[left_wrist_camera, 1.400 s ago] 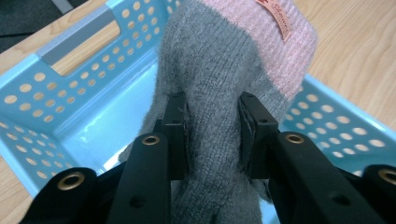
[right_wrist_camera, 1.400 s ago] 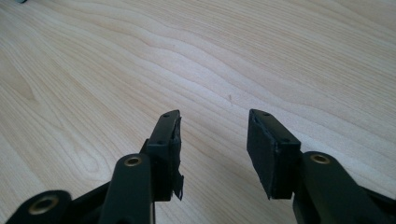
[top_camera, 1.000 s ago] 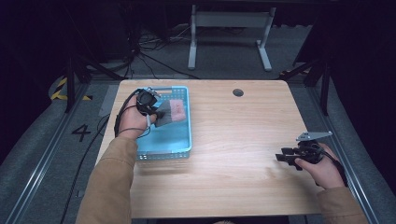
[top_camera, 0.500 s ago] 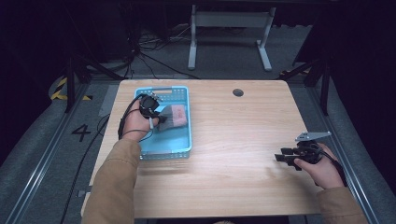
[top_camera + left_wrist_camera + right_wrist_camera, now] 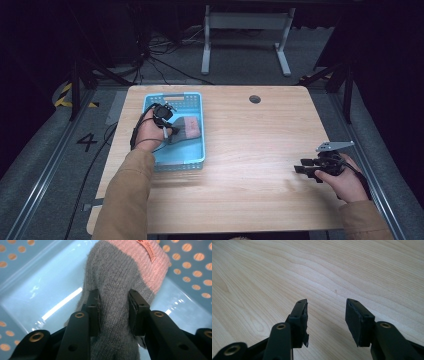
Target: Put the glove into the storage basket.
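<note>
We hold sock [image 5: 117, 287] in basket [image 5: 196, 150]: left gripper [image 5: 113, 312] jaws pinch grey middle. Soft, light, floppy; grip bunched knit. Right gripper [image 5: 325, 317] jaws open, empty.

Basket [image 5: 196, 131]: on the table [image 5: 250, 150], toward its ten o'clock corner.
Sock [image 5: 187, 127]: inside the basket, at the three o'clock side of its floor (cuff end toward three o'clock).
Left gripper [image 5: 170, 131]: in the basket, at nine o'clock of the sock, jaws either side of it.
Right gripper [image 5: 306, 170]: over the table at four o'clock, well apart from the basket.
</note>
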`<control>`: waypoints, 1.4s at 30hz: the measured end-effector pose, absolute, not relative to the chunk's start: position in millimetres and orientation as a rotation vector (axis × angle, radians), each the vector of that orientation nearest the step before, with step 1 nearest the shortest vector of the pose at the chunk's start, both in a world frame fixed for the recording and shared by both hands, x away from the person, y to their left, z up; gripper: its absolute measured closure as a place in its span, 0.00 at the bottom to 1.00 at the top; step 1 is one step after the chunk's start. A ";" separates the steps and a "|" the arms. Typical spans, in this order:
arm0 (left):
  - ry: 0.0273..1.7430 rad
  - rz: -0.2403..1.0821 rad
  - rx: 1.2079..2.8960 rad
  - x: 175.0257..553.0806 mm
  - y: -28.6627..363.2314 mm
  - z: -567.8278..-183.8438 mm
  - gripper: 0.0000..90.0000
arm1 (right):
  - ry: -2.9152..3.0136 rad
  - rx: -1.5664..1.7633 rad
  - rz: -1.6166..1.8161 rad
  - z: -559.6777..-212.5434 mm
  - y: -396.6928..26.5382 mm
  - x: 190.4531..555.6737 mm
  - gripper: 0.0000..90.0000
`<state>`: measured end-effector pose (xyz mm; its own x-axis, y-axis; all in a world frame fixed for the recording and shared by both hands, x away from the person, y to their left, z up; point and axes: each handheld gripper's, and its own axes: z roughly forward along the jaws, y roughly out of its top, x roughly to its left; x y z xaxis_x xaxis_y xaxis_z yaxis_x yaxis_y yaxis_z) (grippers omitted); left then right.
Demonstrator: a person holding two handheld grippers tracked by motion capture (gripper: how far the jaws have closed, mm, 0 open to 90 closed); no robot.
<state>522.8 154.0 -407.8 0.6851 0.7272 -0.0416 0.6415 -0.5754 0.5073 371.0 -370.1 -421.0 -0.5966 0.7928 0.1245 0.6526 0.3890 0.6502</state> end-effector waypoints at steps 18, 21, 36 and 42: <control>1.205 0.380 2.153 521.6 167.7 -417.3 0.44 | 2.431 1.254 1.015 -418.7 -366.6 370.9 0.58; 1.251 0.353 2.130 509.5 169.6 -411.1 0.48 | 2.437 1.250 1.012 -418.6 -364.6 372.1 0.58; 1.449 0.259 2.154 486.2 170.1 -410.8 1.00 | 2.454 1.193 1.031 -417.1 -352.0 379.1 0.59; 1.481 0.260 2.119 485.2 167.3 -408.8 1.00 | 2.456 1.187 1.042 -416.3 -351.2 379.5 0.59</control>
